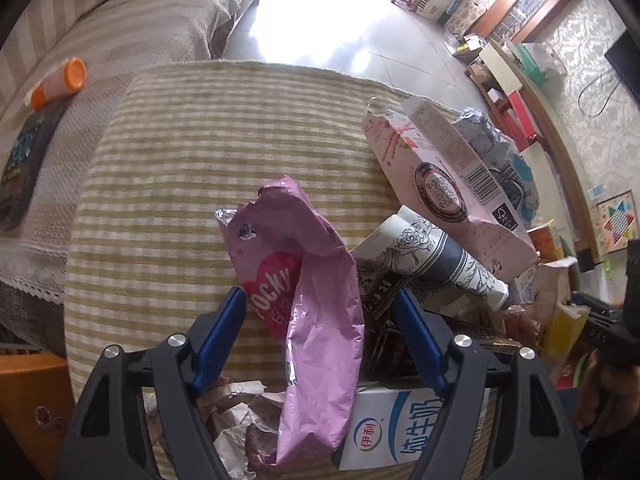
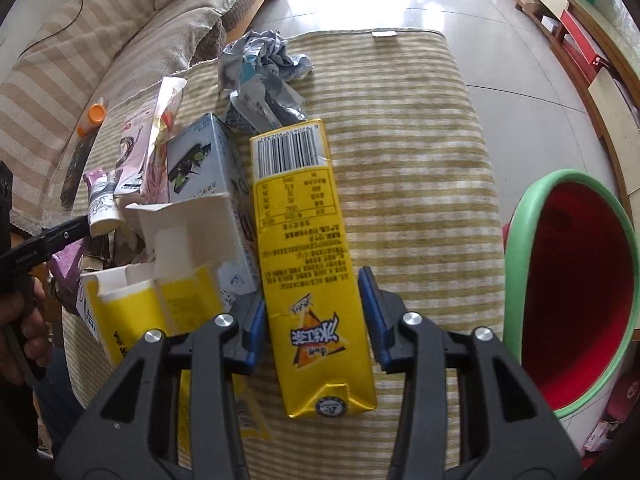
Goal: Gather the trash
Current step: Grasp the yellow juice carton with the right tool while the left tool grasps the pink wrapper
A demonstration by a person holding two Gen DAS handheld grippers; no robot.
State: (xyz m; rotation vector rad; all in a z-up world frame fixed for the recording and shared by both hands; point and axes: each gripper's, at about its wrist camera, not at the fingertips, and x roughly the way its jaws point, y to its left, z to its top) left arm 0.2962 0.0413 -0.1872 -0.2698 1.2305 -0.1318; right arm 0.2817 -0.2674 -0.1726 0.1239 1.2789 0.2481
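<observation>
Grasp step on both sides: the yellow drink carton (image 2: 310,264) lies flat on the striped counter (image 2: 420,160) between the right gripper (image 2: 312,316) fingers, left pad touching, right pad just off it. The left gripper (image 1: 320,340) fingers are spread around the pink Pocky wrapper (image 1: 304,304), not pinching. Judged next: finish closing, lift, and carry to the green-rimmed red bin (image 2: 520,216) beside the counter.
</observation>
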